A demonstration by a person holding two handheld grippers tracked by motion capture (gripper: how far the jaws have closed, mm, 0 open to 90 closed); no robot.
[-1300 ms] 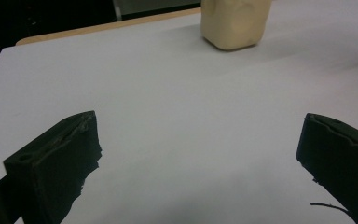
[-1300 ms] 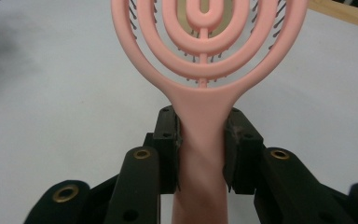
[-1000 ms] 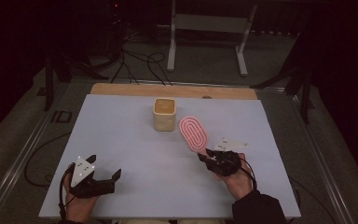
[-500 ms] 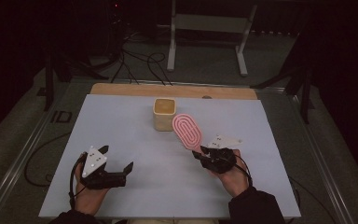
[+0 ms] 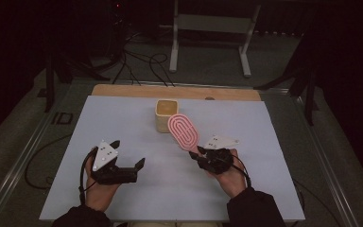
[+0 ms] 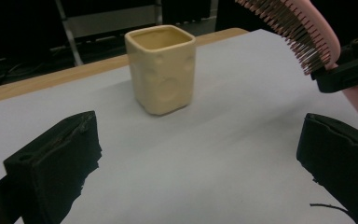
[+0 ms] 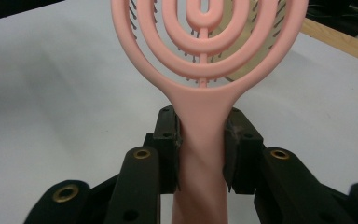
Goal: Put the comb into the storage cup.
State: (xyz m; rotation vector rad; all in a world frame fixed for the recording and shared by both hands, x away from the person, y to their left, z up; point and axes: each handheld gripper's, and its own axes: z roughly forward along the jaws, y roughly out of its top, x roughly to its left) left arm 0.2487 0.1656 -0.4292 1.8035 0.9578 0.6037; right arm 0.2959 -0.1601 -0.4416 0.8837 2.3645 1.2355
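A pink hairbrush (image 5: pixel 183 131) with an oval slotted head is held off the table, its handle (image 7: pixel 200 140) clamped in my right gripper (image 5: pixel 199 153). Its head leans towards a cream square cup (image 5: pixel 166 115) that stands upright at the middle back of the table. In the left gripper view the cup (image 6: pixel 161 67) is ahead and the brush's bristles (image 6: pixel 291 28) come in from the upper right. My left gripper (image 5: pixel 128 153) rests low at the front left, jaws wide open with nothing between them.
The white table top (image 5: pixel 123 123) ends in a wooden strip (image 5: pixel 137 91) at the back. Beyond it stand a metal frame (image 5: pixel 210 28) and cables (image 5: pixel 137 66) on the dark floor.
The right gripper has carried the brush left and towards the cup. The left gripper has moved right and a little forward, still open.
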